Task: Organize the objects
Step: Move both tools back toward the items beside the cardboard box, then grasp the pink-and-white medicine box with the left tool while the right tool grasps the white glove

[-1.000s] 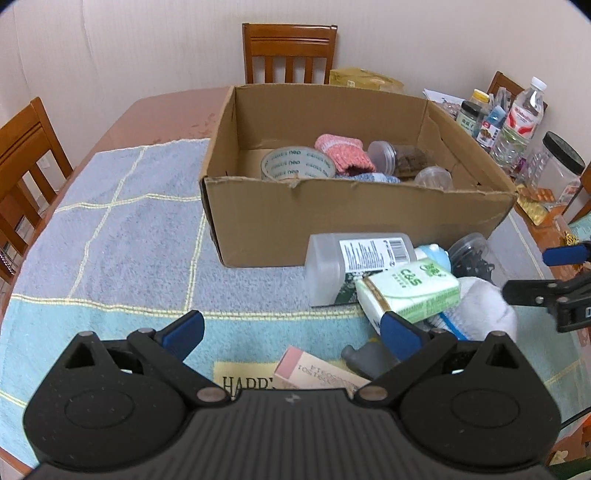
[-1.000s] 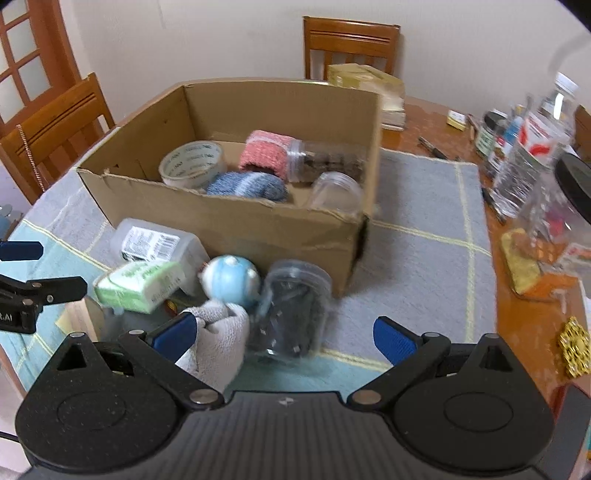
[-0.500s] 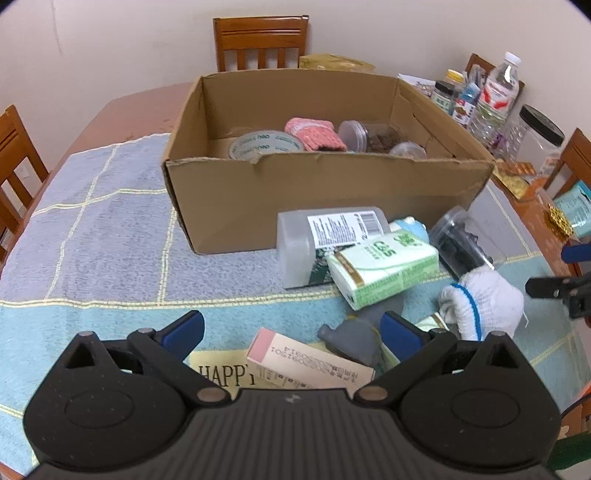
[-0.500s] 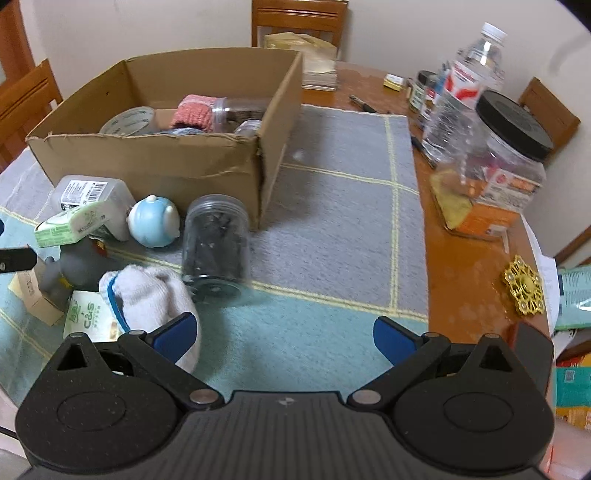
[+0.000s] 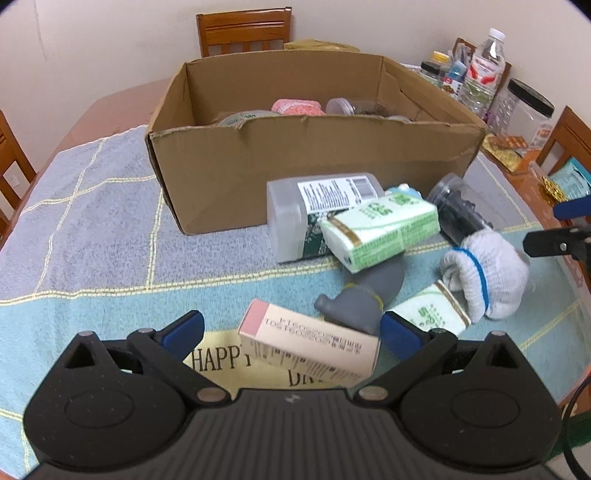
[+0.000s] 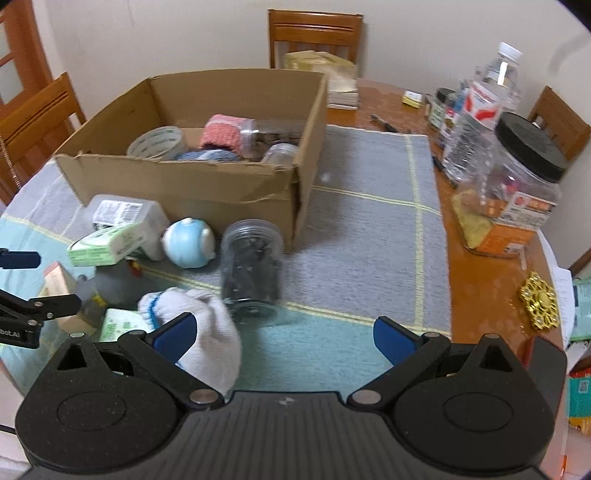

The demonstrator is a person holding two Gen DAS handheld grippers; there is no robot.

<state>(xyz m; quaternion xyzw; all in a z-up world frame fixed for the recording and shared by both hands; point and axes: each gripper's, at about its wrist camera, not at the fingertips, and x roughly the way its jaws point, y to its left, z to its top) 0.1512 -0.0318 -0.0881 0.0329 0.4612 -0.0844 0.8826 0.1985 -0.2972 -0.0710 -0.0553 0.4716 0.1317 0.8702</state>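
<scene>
A cardboard box (image 5: pixel 314 177) (image 6: pixel 192 184) stands on the cloth, holding a tape roll (image 6: pixel 157 142), a pink knit piece (image 6: pixel 221 131) and jars. In front lie a clear bottle (image 5: pixel 317 206), a green tissue pack (image 5: pixel 380 229), a blue-white ball (image 6: pixel 188 242), a dark jar (image 6: pixel 253 266), a white glove (image 5: pixel 484 273) (image 6: pixel 207 328), a grey toy (image 5: pixel 354 302) and a pink-ended carton (image 5: pixel 306 343). My left gripper (image 5: pixel 291 332) is open over the carton. My right gripper (image 6: pixel 282 334) is open beside the glove.
Water bottles (image 6: pixel 480 110) and a black-lidded plastic jar (image 6: pixel 517 184) stand on the wooden table at the right. A gold ornament (image 6: pixel 539 304) lies near the right edge. Wooden chairs (image 5: pixel 243 33) surround the table.
Both grippers drew back from the box. The right one then swung back left toward the glove and jar. The left one lowered toward the pink-ended carton. Both stayed open.
</scene>
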